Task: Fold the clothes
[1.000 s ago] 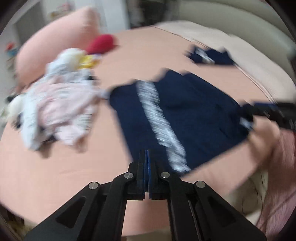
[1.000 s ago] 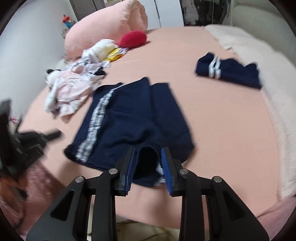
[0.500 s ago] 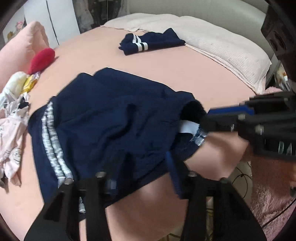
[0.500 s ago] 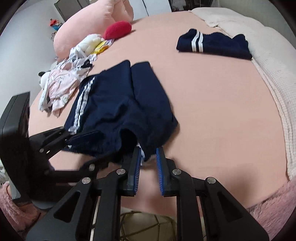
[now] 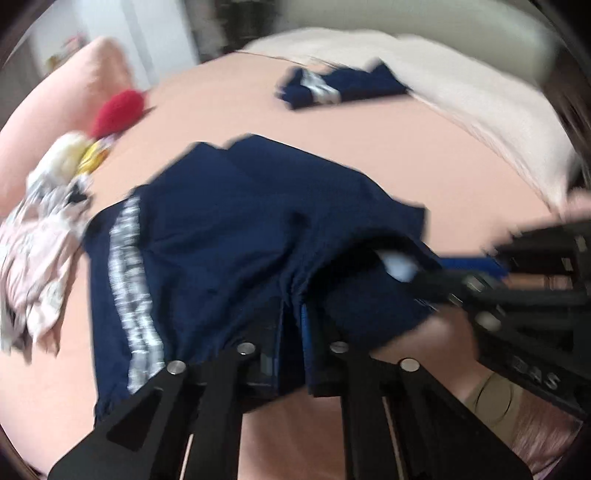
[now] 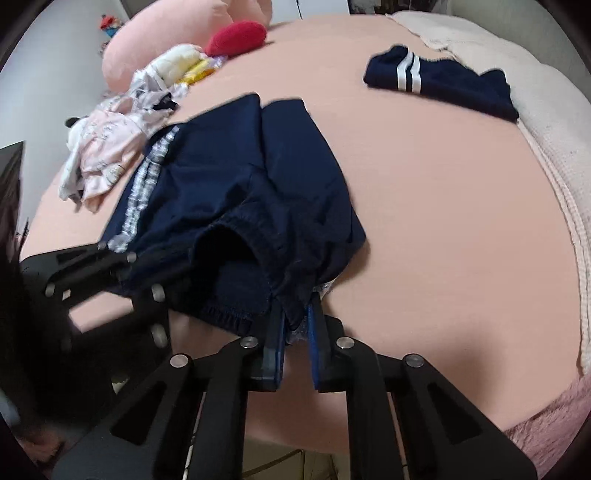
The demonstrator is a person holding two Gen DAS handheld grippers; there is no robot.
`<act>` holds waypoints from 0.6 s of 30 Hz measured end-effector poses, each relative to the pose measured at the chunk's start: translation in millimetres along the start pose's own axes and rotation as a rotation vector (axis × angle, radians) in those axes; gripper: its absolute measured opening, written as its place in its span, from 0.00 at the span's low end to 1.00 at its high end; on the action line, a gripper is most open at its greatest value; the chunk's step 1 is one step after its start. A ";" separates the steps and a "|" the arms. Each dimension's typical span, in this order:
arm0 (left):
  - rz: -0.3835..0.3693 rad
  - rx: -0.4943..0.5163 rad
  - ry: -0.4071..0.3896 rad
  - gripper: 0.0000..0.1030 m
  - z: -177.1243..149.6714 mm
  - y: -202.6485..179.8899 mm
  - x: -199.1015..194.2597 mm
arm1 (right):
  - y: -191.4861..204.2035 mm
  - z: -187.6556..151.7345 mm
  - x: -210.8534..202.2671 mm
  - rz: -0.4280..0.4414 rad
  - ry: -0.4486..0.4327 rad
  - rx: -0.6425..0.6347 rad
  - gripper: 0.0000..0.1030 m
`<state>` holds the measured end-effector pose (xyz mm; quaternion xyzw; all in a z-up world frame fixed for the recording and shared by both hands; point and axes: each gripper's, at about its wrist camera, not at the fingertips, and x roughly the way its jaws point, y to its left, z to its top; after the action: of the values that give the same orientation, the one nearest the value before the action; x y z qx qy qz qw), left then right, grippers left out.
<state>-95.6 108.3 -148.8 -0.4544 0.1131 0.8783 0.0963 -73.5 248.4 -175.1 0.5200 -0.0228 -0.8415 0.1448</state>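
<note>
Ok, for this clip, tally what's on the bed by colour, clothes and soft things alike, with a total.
Navy: 2, the shorts pinched at the waistband by both grippers, left and right, and the folded striped garment
Pink: 2, the clothes heap and the big pillow
Red: 1, the plush
Cream and yellow: 1, the soft bundle
Total: 6

left gripper (image 5: 291,325) fingers (image 5: 275,332) pinch navy shorts (image 5: 236,236) waistband.

The left gripper (image 5: 291,314) points forward with its jaws closed down on dark blue cloth. The right gripper (image 6: 295,317) sits just beside it, level and low, its blue-padded fingers (image 6: 316,325) likewise pinching cloth between them.
</note>
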 end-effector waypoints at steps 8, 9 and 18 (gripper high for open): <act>0.057 -0.064 -0.009 0.08 -12.9 33.4 -25.7 | 31.2 -7.6 -9.0 -0.210 -0.037 -0.159 0.12; 0.066 -0.063 -0.004 0.11 -15.7 34.9 -26.4 | 33.2 -7.3 -11.1 -0.211 -0.045 -0.165 0.12; 0.041 -0.076 0.023 0.30 -32.1 36.4 -6.9 | 37.7 -8.2 -2.9 -0.068 -0.018 -0.146 0.35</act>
<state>-76.7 63.8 -157.1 -0.4651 0.0901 0.8786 0.0600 -56.8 214.0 -169.2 0.5011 0.0551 -0.8498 0.1536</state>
